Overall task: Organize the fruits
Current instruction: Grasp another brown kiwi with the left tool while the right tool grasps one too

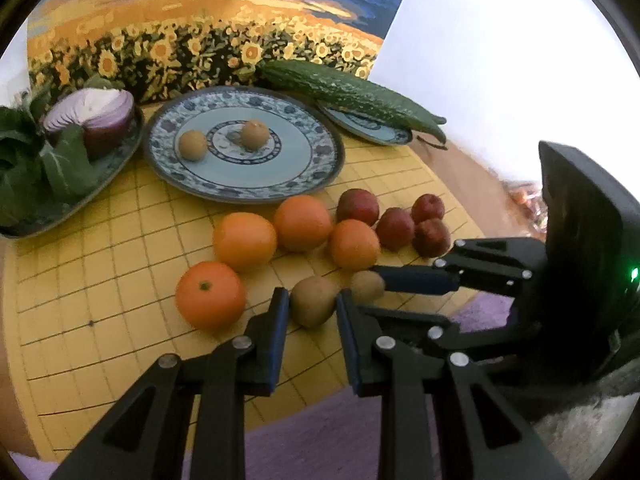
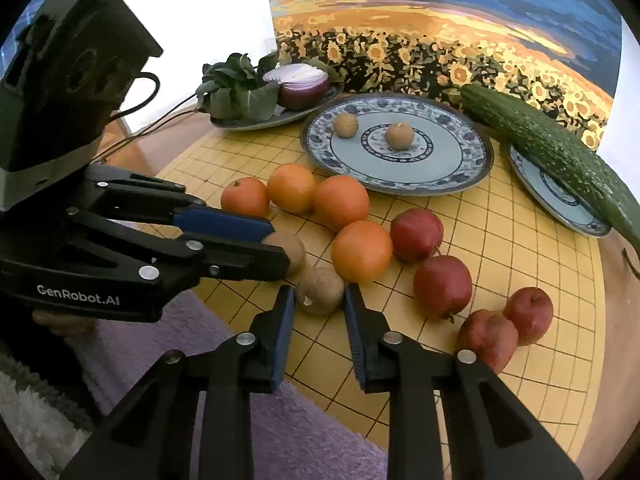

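Two kiwis on the yellow grid board are bracketed, one by the left gripper [image 1: 313, 305] and one by the right gripper [image 2: 320, 295], jaws spread; centred, gentle closure is advised before transfer to the plate [image 2: 460, 178].

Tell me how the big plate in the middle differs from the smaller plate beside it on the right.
The big plate holds two small brown fruits; the smaller plate carries a long cucumber that overhangs its rim. The big plate shows in full, while the smaller plate is partly hidden under the cucumber. Both share a blue patterned rim and pale centre.
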Motion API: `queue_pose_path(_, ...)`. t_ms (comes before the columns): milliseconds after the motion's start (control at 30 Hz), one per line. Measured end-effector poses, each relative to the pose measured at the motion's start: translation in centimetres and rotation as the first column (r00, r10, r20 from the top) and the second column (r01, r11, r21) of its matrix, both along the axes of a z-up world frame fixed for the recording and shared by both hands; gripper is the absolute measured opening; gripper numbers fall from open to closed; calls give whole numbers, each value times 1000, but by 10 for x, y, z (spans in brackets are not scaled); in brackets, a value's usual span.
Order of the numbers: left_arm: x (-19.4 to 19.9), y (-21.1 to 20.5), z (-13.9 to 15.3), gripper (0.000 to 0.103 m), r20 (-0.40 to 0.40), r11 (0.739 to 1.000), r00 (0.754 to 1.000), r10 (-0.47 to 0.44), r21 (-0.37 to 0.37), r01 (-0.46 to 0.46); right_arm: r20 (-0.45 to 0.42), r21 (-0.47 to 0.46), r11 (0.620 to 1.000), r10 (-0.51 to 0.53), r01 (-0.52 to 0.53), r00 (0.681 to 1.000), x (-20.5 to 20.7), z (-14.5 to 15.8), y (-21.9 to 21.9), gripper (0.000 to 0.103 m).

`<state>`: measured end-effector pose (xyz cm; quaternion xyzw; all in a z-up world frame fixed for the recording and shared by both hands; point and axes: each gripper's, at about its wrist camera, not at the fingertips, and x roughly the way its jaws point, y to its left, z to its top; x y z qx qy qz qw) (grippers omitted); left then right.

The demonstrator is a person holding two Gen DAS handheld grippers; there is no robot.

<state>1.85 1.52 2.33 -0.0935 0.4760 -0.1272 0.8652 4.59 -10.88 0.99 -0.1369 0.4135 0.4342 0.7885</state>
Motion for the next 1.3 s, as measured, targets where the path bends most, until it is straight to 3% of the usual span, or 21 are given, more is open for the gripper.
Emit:
queue_pose_path(133, -5, -2, 0, 26, 8, 999, 1000, -7, 35, 7, -1, 1, 1000, -5, 5, 1000, -1, 0, -4, 27)
queue_pose_path(333, -1, -2, -5, 27, -14, 1000, 1000, -19, 7, 19, 4, -4, 1000, -12, 12, 1000, -2, 1, -6, 27)
queue_pose_path(1300, -6, -5, 5, 26, 11, 998, 999, -52, 38, 52, -4, 4, 999, -38, 38, 999, 0, 9, -12, 26)
